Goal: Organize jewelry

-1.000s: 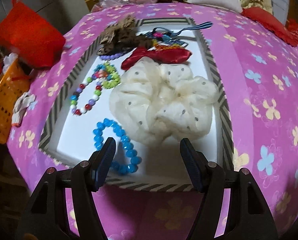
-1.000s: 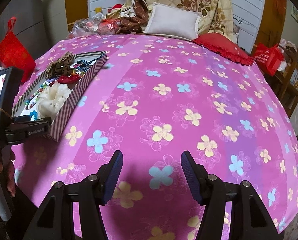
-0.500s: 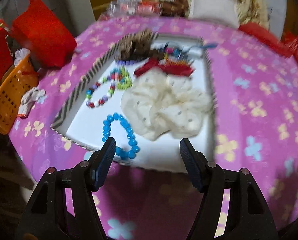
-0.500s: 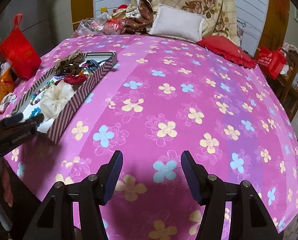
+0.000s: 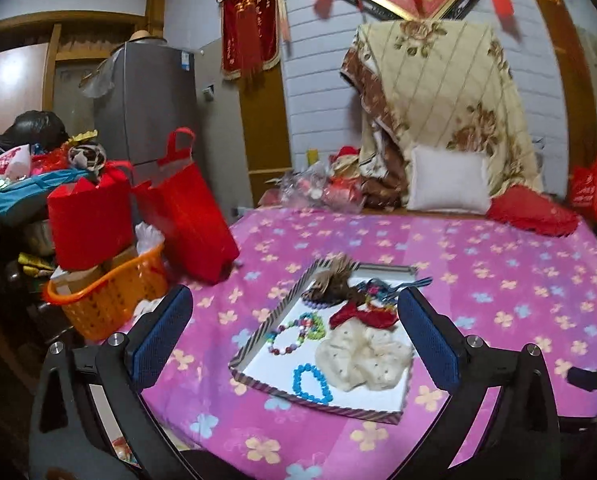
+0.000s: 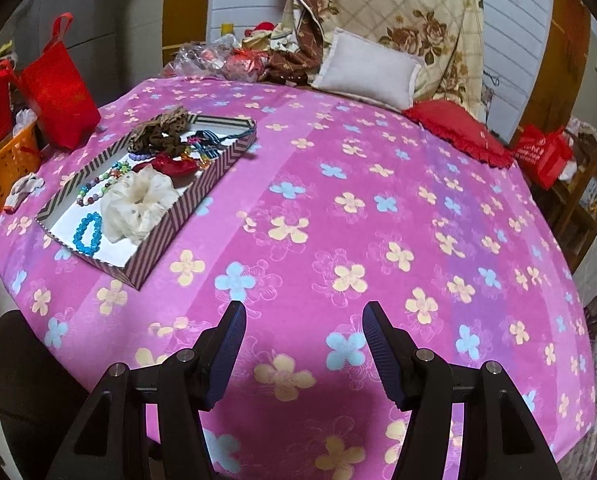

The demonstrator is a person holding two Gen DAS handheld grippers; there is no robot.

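A striped shallow box (image 5: 254, 344) (image 6: 166, 236) lies on the pink flowered bedspread. It holds a cream scrunchie (image 5: 364, 358) (image 6: 138, 200), a blue bead bracelet (image 5: 310, 384) (image 6: 87, 234), a multicolour bead necklace (image 5: 294, 334) (image 6: 102, 184), a red bow (image 5: 364, 314) (image 6: 170, 165), a brown scrunchie (image 5: 334, 280) (image 6: 160, 132) and blue cords. My left gripper (image 5: 294, 332) is open and empty, raised well back from the box. My right gripper (image 6: 304, 344) is open and empty above the bedspread's near edge, right of the box.
An orange basket (image 5: 106, 296) (image 6: 2, 176) and red bags (image 5: 190, 216) (image 6: 56, 88) stand left of the bed. A white pillow (image 6: 368, 70), a red cushion (image 6: 458, 130) and a folded quilt (image 5: 446, 108) lie at the head. The bedspread (image 6: 378, 220) stretches right of the box.
My left gripper has pulled back and up from the box, so the whole box and the room show. My right gripper has drawn back slightly. The box contents have not moved.
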